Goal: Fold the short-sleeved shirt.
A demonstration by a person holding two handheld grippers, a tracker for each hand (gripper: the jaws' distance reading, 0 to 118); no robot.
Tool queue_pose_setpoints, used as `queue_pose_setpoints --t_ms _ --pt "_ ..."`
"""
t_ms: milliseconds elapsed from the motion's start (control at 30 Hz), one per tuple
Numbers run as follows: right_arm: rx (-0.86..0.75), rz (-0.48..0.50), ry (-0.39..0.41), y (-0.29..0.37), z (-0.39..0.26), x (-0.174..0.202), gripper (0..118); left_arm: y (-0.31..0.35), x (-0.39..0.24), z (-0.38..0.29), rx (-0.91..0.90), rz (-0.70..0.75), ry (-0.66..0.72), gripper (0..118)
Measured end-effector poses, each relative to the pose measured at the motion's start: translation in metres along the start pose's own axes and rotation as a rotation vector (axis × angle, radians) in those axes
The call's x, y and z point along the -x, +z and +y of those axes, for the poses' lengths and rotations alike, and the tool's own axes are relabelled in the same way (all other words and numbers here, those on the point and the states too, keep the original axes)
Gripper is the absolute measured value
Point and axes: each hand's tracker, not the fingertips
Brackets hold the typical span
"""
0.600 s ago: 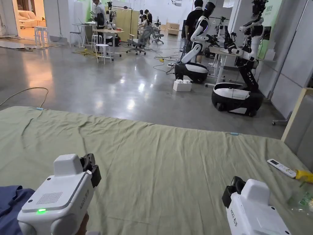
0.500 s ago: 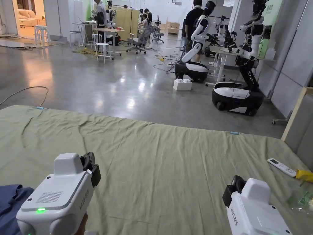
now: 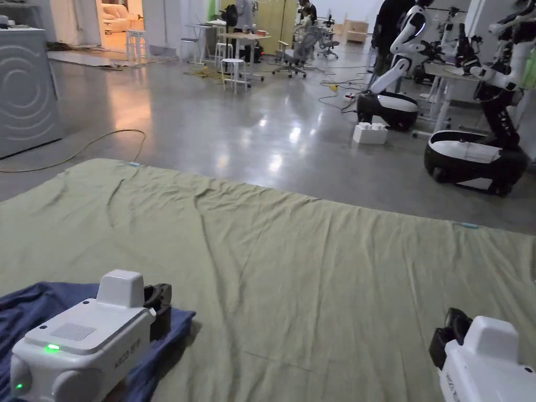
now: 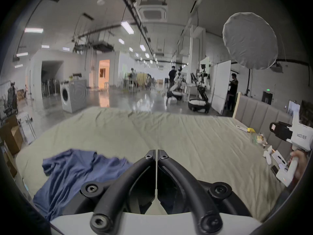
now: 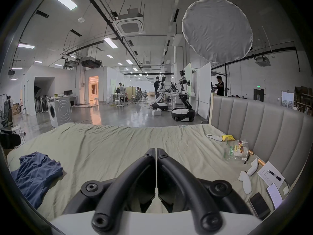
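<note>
Left hand-held gripper and right hand-held gripper: jaws closed together, gripping nothing, over the bed. Blue shirt crumpled at the bed's near left, beneath the left one. Farther right, remote near the headboard.

head view above bed, gripper views low, facing hall

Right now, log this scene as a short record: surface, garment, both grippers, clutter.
surface: green sheet on a bed, wrinkled
garment: blue shirt, crumpled, unfolded, at the bed's left side
left gripper: jaws shut, empty, over the shirt's edge
right gripper: jaws shut, empty, over bare sheet
clutter: remote, phones and papers along the headboard
task state: folding not yet started
</note>
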Motion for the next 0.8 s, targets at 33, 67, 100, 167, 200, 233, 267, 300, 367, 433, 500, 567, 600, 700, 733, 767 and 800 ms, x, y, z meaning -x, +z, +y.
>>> queue_pose_setpoints --t_ms 33,67,100,167,200,233,267,300,367,433,500,567,600,700,733,767,800 --pt "0.006 0.007 0.011 -0.001 -0.002 0.002 2 0.0 0.016 -0.006 0.036 0.009 0.005 1" --pt "0.009 0.008 0.019 -0.002 -0.004 0.005 2 0.0 0.031 -0.012 0.067 0.06 0.015 1" --pt "0.009 0.014 0.03 -0.003 -0.006 0.006 2 -0.001 0.047 -0.018 0.11 0.095 0.03 1" --pt "0.02 0.023 0.034 -0.006 -0.01 0.008 2 -0.002 0.077 -0.027 0.188 0.134 0.089 1" --pt "0.023 0.025 0.035 -0.007 -0.011 0.009 2 -0.003 0.095 -0.033 0.226 0.144 0.123 1" --pt "0.027 0.029 0.035 -0.008 -0.012 0.01 2 -0.006 0.109 -0.037 0.272 0.156 0.156 1" --pt "0.03 0.03 0.036 -0.008 -0.013 0.01 2 -0.009 0.126 -0.043 0.313 0.169 0.196 1" --pt "0.032 0.03 0.037 -0.008 -0.015 0.011 2 -0.013 0.142 -0.05 0.35 0.165 0.221 1" --pt "0.037 0.034 0.047 -0.01 -0.018 0.012 2 -0.02 0.165 -0.061 0.408 0.189 0.219 2" --pt "0.047 0.034 0.056 -0.011 -0.022 0.013 2 -0.027 0.181 -0.071 0.479 0.226 0.175 11" --pt "0.06 0.035 0.059 -0.013 -0.025 0.015 2 -0.036 0.192 -0.079 0.513 0.233 0.133 45" --pt "0.073 0.033 0.063 -0.014 -0.028 0.016 2 -0.046 0.199 -0.086 0.521 0.219 0.137 79" --pt "0.079 0.032 0.066 -0.016 -0.03 0.018 2 -0.051 0.202 -0.09 0.531 0.206 0.144 82" --pt "0.095 0.031 0.072 -0.019 -0.033 0.022 2 -0.064 0.202 -0.099 0.567 0.139 0.139 85" --pt "0.1 0.031 0.074 -0.02 -0.034 0.024 2 -0.069 0.201 -0.105 0.587 0.114 0.132 85" --pt "0.105 0.031 0.077 -0.021 -0.036 0.026 2 -0.076 0.199 -0.112 0.614 0.106 0.123 85" --pt "0.108 0.033 0.08 -0.021 -0.037 0.027 2 -0.082 0.197 -0.12 0.654 0.111 0.106 84"
